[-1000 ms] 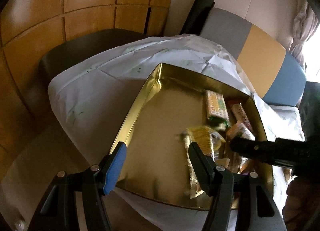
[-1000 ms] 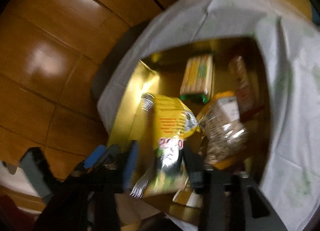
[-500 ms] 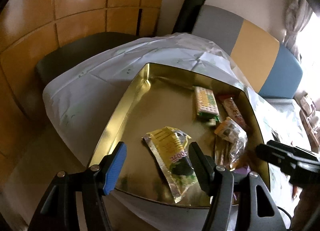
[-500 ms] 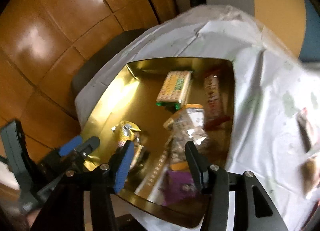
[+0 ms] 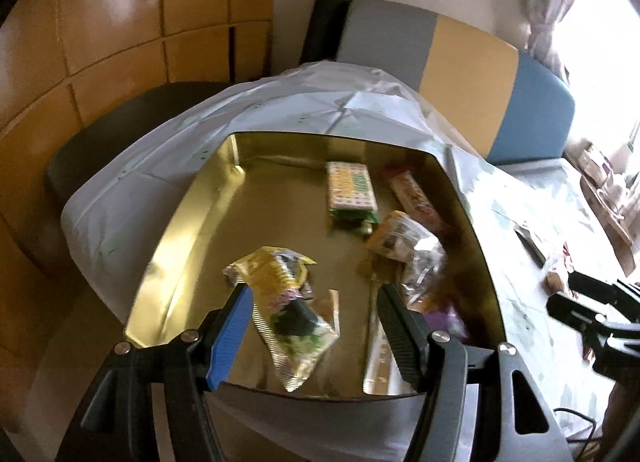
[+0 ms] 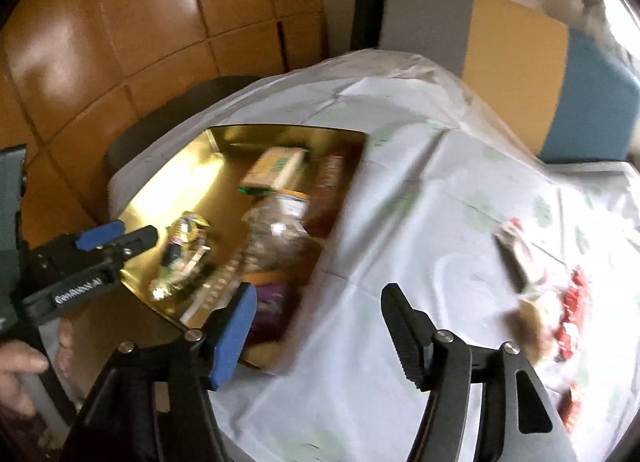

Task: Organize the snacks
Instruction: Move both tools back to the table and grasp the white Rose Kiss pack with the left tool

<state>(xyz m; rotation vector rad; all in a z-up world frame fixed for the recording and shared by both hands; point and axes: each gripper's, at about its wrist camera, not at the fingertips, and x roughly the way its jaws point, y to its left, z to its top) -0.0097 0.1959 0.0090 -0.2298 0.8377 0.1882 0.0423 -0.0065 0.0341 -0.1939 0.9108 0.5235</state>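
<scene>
- Tongs on the left hand (image 5: 312, 304), seen from the left wrist, stand wide with nothing pinched; the yellow snack packet (image 5: 282, 302) lies flat on the floor of the gold tin (image 5: 188, 229) below the gap, untouched by either pad. It probably lies near the tin's left half because the right half is already crowded: a green-and-white biscuit pack (image 5: 350, 189) far back, a red bar (image 5: 416, 197) along the right wall, a clear bag with an orange label (image 5: 404, 246) nearer. At the right edge the right tongs (image 5: 576, 298) hover over the cloth-covered surface (image 5: 532, 221).
- From the right wrist, the right tongs (image 6: 320, 314) have just been opening and carry nothing; only the surface's cloth (image 6: 400, 221) shows between them. They point at loose snacks (image 6: 536, 302) to the right, well apart from the tin (image 6: 172, 193), which suggests another pickup is due. The left tongs (image 6: 120, 236) hover over the tin's near-left corner, a person's hand (image 6: 24, 370) behind them.
</scene>
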